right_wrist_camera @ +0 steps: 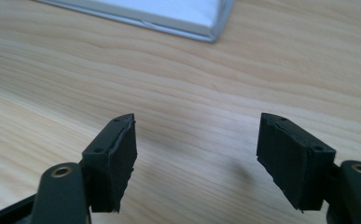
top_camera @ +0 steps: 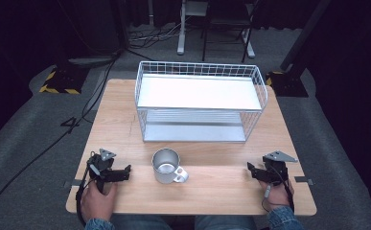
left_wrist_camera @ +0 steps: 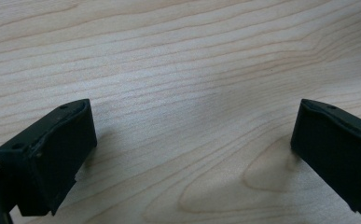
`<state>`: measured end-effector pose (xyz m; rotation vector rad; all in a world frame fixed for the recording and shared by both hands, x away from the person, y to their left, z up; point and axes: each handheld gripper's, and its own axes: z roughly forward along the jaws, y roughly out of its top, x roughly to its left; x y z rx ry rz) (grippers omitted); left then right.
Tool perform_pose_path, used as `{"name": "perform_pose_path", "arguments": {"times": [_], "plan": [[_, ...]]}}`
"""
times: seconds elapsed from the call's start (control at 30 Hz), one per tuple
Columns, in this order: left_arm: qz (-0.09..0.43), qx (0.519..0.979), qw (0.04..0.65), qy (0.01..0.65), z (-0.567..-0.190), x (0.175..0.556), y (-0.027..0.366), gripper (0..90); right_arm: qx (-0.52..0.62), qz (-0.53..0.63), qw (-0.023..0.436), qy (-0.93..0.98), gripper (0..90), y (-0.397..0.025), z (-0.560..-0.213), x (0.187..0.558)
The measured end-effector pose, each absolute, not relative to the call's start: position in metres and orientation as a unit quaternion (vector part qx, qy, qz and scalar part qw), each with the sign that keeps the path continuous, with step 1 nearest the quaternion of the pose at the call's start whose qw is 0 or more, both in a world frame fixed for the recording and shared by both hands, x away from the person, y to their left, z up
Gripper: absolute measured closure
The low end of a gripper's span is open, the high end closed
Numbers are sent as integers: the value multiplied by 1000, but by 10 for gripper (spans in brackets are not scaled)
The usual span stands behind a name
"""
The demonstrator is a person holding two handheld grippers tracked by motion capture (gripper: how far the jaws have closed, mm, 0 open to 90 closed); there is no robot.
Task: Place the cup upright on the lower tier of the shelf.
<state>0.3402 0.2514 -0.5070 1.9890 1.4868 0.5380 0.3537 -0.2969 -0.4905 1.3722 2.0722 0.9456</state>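
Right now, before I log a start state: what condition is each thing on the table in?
Mug: upright, empty, handle toward the right gripper.
Wire rack: upright, both shelves bare.
Left gripper: open, holding nothing, low over the table.
Right gripper: open, holding nothing.

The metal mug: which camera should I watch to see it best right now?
The high view. It shows the whole metal mug upright on the table, handle toward the right tongs, in front of the wire basket. The left gripper view looks at bare wood between open jaws; the right gripper view adds a corner of the basket's base, no mug.
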Motion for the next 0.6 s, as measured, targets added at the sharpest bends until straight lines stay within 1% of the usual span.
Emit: {"name": "perform_pose_path", "arguments": {"times": [0.13, 0.23, 0.53, 0.6], "plan": [[202, 748, 296, 559, -507, 340, 251, 5, 486, 374, 220, 759, 292, -288, -471, 348], [202, 748, 296, 559, -507, 340, 251, 5, 470, 385, 217, 764, 306, -281, -462, 342], [202, 748, 296, 559, -507, 340, 251, 5, 445, 421, 181, 769, 316, -261, -447, 333], [202, 748, 296, 559, -507, 340, 251, 5, 438, 439, 164, 767, 319, -255, -441, 331]]}}
